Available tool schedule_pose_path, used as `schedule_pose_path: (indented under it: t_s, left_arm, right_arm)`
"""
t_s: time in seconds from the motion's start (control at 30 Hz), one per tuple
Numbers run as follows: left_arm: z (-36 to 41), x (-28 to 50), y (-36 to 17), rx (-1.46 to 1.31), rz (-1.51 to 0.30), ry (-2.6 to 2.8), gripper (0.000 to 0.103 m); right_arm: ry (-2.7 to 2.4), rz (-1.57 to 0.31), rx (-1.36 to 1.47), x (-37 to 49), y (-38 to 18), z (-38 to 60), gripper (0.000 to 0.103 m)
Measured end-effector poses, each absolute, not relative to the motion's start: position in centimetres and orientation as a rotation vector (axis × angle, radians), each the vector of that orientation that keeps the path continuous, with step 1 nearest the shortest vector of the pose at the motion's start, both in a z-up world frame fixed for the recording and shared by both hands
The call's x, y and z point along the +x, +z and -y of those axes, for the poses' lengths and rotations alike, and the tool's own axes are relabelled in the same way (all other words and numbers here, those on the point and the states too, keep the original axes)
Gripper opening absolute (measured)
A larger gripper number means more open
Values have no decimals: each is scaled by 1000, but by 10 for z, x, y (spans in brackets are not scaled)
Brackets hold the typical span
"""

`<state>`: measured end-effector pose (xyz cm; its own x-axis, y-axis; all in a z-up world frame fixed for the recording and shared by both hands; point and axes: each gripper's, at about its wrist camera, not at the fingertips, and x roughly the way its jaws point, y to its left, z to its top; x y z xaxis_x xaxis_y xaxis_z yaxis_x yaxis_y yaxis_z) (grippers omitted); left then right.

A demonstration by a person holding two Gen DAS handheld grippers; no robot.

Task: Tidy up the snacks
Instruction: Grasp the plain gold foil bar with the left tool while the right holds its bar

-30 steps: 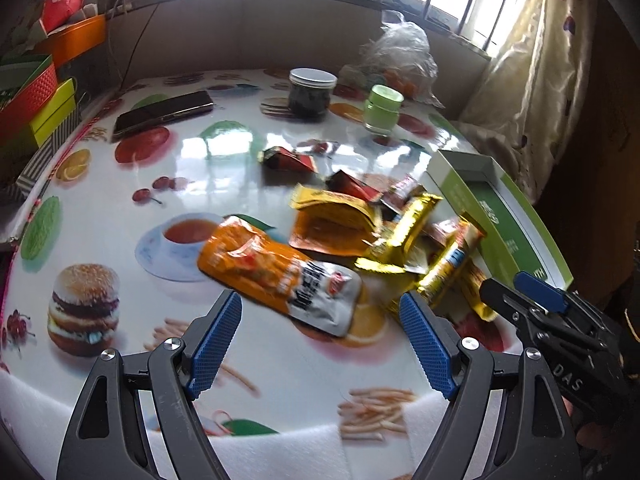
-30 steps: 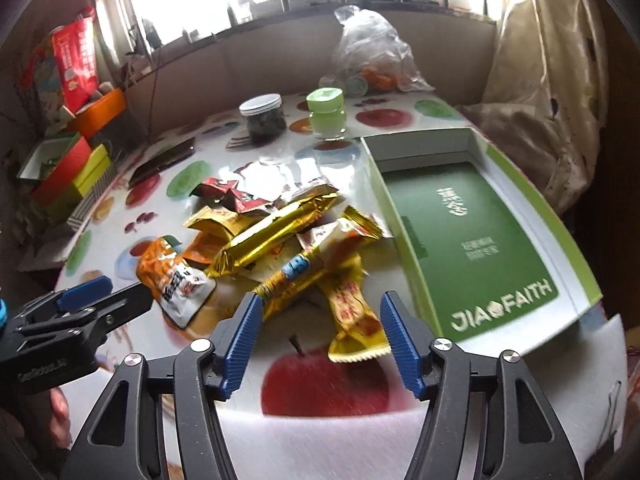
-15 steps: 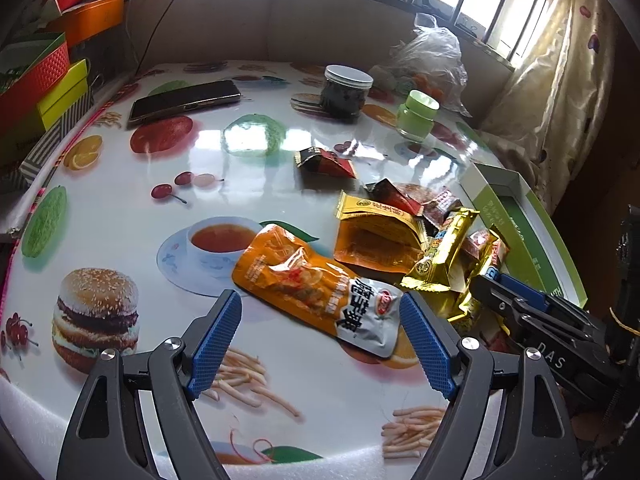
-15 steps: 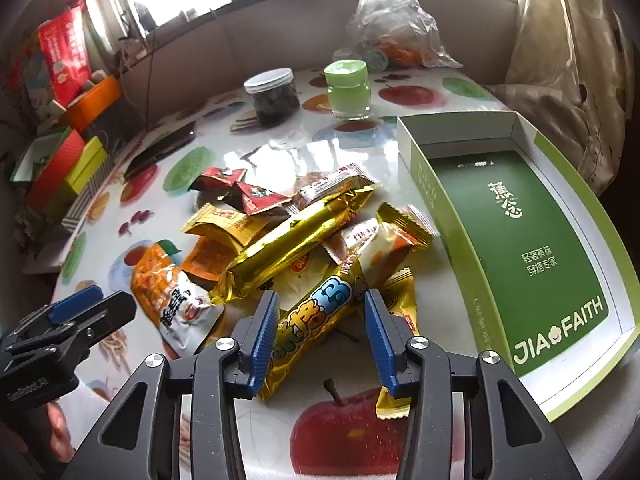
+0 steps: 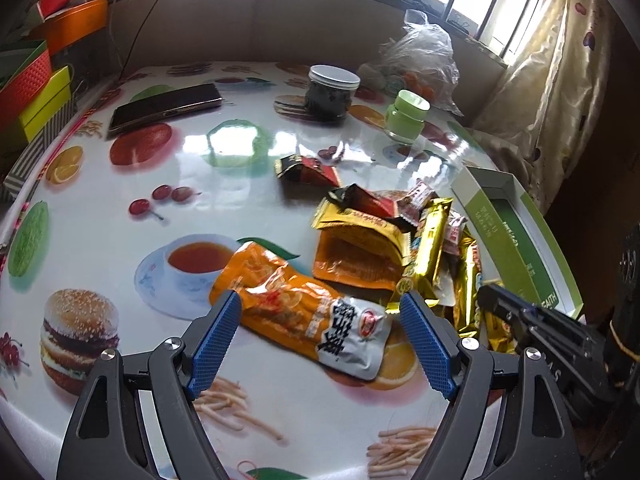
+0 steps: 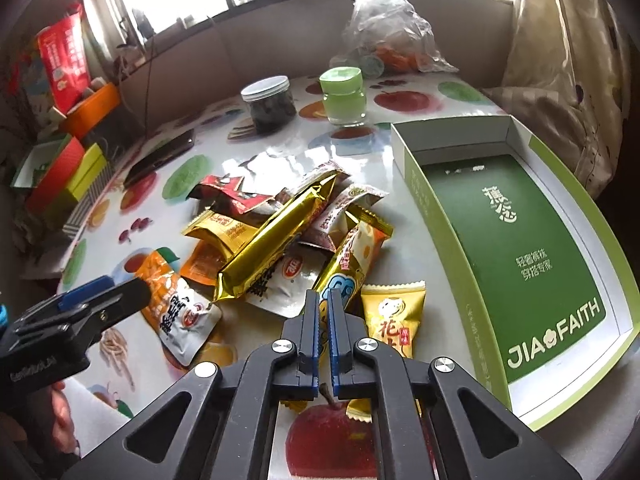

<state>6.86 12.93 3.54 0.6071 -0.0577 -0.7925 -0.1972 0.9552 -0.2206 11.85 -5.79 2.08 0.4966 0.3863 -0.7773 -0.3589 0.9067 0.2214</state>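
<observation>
— What are your fingers doing?

— My right gripper (image 6: 325, 312) is pinching the near end of the blue-and-gold snack bar (image 6: 347, 268) lying in the pile beside the green box (image 6: 532, 240); my left gripper (image 5: 320, 332) is hanging spread around the orange pouch (image 5: 296, 308) on the bench (image 5: 120, 200).

— Risk?

— I'm gripping only the wrapper's tip, so the bar may be slipping free or dragging the gold packet (image 6: 394, 320).

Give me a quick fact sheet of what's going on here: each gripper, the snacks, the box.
left gripper: open, around the orange snack pouch
right gripper: shut on the long gold snack bar
snack pile: loose on the table, left of the box
green box: open, no snacks inside
background: dark jar, green jar, phone
</observation>
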Motion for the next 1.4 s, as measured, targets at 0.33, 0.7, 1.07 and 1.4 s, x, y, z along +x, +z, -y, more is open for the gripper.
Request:
schedule_pose_path:
  t_s: [0.33, 0.7, 1.07, 1.4]
  left_arm:
    - [-123, 80, 36, -281, -931, 74, 82]
    - [-114, 92, 36, -254, -952, 59, 82]
    - [-94, 106, 41, -216, -956, -5, 82]
    - [-77, 131, 32, -133, -992, -22, 73]
  right_arm:
    - [448, -993, 105, 131, 13, 56, 26]
    - [451, -1006, 85, 132, 5, 50, 31]
    - [452, -973, 58, 125, 12, 62, 22]
    - [459, -968, 90, 115, 17, 83, 22]
